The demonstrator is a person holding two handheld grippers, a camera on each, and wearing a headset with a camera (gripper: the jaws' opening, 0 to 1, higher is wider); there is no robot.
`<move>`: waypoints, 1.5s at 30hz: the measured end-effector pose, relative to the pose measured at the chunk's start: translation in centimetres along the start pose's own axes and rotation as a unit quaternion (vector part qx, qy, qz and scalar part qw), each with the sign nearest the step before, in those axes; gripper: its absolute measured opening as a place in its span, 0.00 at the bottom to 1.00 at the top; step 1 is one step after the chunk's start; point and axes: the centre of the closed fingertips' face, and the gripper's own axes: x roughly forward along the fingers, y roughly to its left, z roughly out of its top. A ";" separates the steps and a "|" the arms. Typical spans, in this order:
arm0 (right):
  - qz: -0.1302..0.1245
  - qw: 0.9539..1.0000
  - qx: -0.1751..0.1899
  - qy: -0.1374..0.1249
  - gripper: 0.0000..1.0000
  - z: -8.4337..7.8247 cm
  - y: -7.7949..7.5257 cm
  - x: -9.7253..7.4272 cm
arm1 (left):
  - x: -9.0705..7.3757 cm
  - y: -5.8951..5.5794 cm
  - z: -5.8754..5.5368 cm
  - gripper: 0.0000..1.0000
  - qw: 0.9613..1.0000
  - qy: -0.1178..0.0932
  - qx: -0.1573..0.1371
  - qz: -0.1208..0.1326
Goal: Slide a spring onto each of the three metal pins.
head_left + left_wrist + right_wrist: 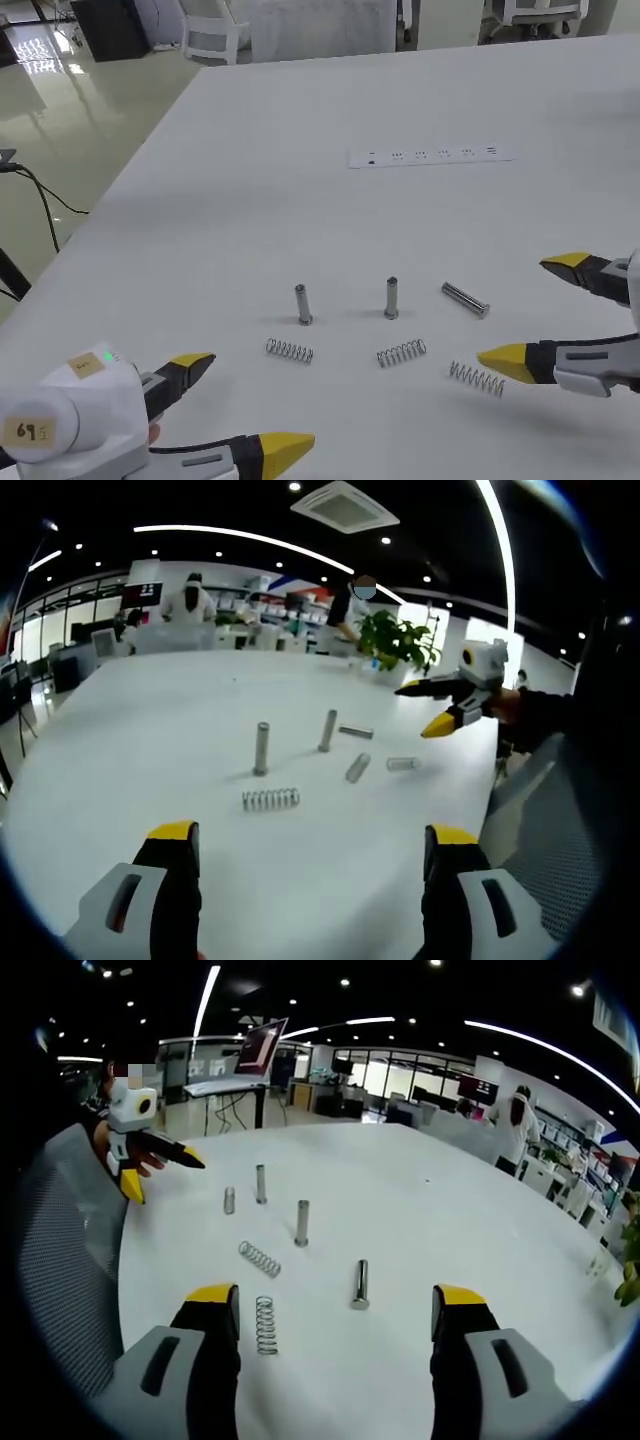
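Worktop [300, 200] is white; we note its left edge running diagonally down toward the lower left, with floor [60, 110] beyond. Two pins stand upright near the middle, left pin [302, 303] and middle pin [391, 298], well apart. The third pin [465, 299] lies on its side just right of them. Three springs lie flat in a row on the near side: left spring [289, 350], middle spring [401, 353], right spring [476, 378]; none is on a pin. Left gripper [245, 403] hovers at the near left, jaws wide apart, short of the left spring. Right gripper [525, 310] hangs at the right, jaws apart, its lower tip just beside the right spring. Power strip [430, 156] lies well beyond the pins, with open worktop between.
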 end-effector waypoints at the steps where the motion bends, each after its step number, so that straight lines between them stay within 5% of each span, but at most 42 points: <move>1: 0.001 1.000 -0.001 0.001 0.78 0.0 0.0 0.1 | 0.0 0.0 0.0 0.90 1.000 0.000 0.000 0.000; 45: 0.017 0.996 -0.017 0.084 0.60 -0.2 -2.8 5.6 | 0.0 0.1 -0.1 0.89 1.000 0.002 0.000 0.001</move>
